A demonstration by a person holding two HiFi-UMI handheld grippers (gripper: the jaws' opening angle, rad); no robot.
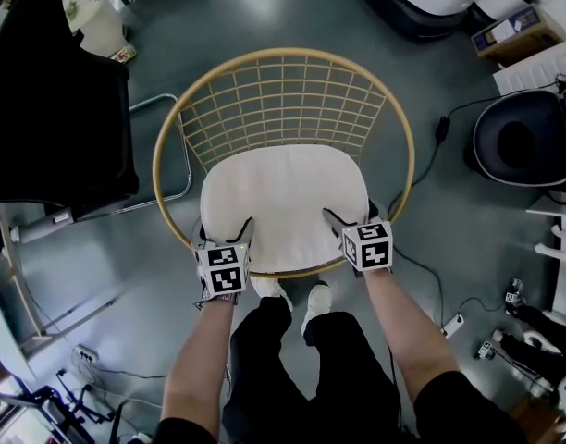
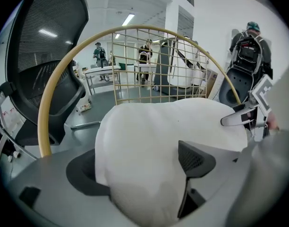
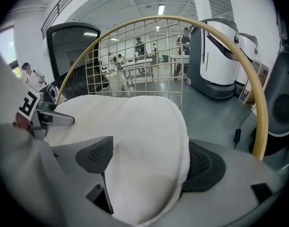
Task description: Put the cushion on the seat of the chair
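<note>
The white cushion (image 1: 281, 206) lies flat on the seat of the wire-backed chair (image 1: 283, 55), its front corners between the jaws of the left tool (image 1: 225, 231) and right tool (image 1: 350, 213), both spread open and unclamped, evidently so it can settle squarely.

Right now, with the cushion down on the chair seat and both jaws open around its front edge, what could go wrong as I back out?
1. The cushion has its front edge between the open jaws of the left gripper and the right gripper. Pulling straight back may snag the fabric and drag it forward.
2. That edge seems to lie right at the front rim of the chair, so even a small tug could tip the cushion off the seat.
</note>
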